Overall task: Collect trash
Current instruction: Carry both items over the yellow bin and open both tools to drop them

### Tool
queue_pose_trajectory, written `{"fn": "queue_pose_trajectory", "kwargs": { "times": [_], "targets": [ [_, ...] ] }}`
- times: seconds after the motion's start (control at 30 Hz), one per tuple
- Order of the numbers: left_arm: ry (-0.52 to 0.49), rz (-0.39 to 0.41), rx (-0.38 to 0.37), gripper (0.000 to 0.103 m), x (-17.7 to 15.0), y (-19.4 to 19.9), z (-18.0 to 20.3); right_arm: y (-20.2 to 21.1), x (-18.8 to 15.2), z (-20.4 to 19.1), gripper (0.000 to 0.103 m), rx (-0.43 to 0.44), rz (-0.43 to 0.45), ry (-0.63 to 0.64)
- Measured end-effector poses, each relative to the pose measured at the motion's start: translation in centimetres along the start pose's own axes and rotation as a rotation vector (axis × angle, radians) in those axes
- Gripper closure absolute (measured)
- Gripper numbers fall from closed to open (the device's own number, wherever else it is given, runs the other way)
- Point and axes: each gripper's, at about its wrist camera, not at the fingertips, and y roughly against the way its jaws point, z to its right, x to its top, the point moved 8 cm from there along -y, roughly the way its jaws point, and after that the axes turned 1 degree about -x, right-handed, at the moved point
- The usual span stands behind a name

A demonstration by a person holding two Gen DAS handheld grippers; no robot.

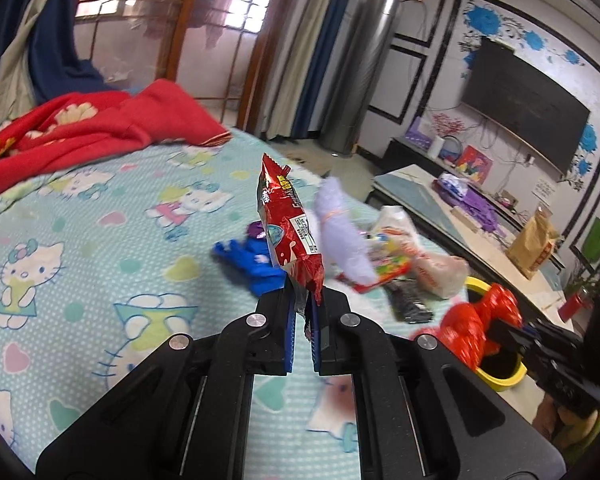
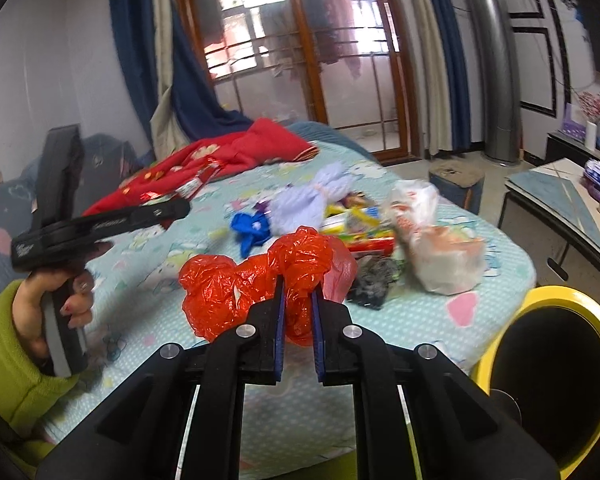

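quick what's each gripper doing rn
left gripper: closed on the red snack wrapper
right gripper: closed on the crumpled red plastic bag

At your upper left a red blanket (image 1: 80,128) lies crumpled on the cartoon-cat bedsheet (image 1: 80,240); a dark television (image 1: 528,108) hangs at upper right, beside a silver column (image 1: 364,72).

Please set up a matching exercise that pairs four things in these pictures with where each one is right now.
Things:
1. red snack wrapper
2. red plastic bag
3. blue glove
4. yellow bin

Places:
A. lying on the bed sheet among the litter
B. standing beside the bed, at its edge
C. clamped in the left gripper
D. clamped in the right gripper

Pairs: 1-C, 2-D, 3-A, 4-B
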Motion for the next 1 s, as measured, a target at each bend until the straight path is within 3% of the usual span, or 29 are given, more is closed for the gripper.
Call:
{"fn": "queue_pose_trajectory", "kwargs": {
  "times": [0.27,1.0],
  "targets": [
    [-0.066,0.0,-0.091,0.101,-0.3,0.2,4.8,2.5,1.2,3.4,0.092,-0.083,0.054,-0.038],
    [-0.177,-0.031,-0.241,0.101,-1.7,-1.4,13.7,8.8,2.0,11.5,0.092,-0.287,0.156,-0.134]
  ]
}}
